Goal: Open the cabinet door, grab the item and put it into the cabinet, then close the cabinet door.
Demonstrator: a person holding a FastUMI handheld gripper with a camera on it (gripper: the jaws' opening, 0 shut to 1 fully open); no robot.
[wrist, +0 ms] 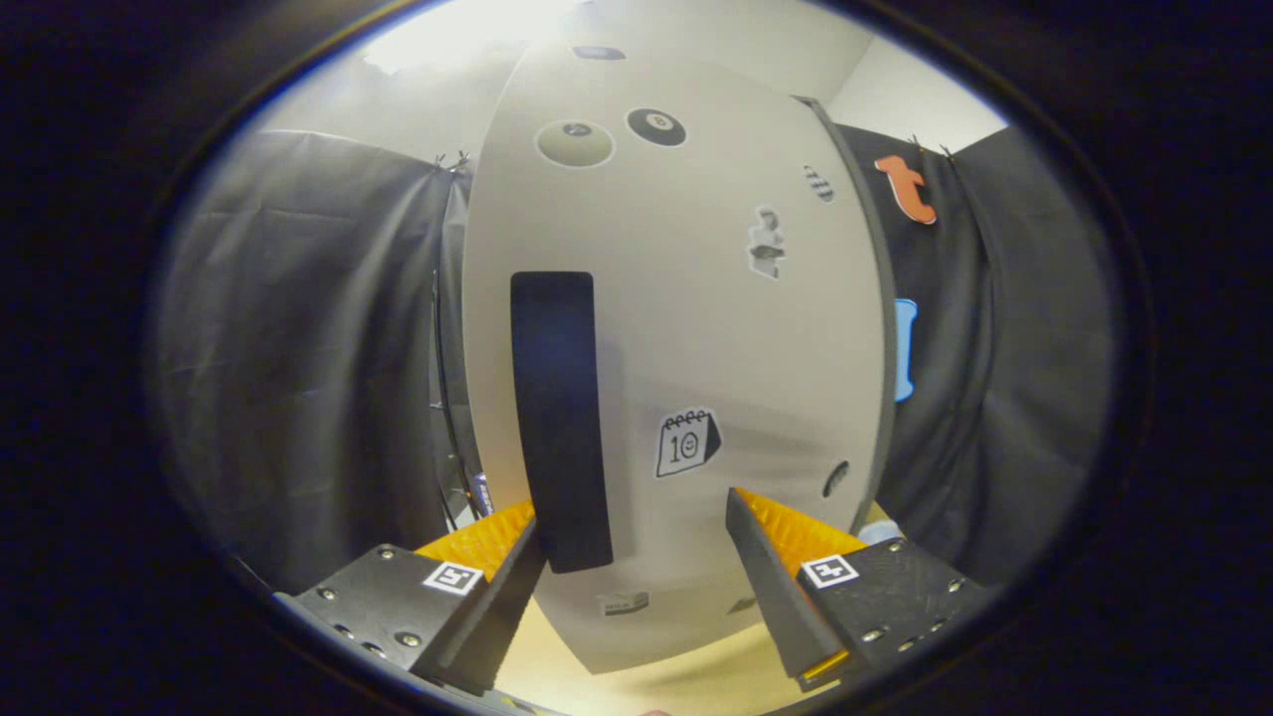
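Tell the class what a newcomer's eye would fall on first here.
The pale cabinet door, dotted with stickers, stands right ahead of the open tongs. Its tall black handle runs down to the left finger's tip; a calendar sticker sits just beyond the fingers.

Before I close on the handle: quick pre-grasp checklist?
1. Gripper open: ok, jaws spread wide.
2. Handle between the jaws: not ok, it sits hard against the left jaw, well off centre.
3. Cabinet door shut: cannot tell, though no opening shows.
4. Path to the handle free: ok, nothing between the jaws and the door.
5. Handle upright, jaws set either side: ok.
6. Item to stow located: cannot tell.
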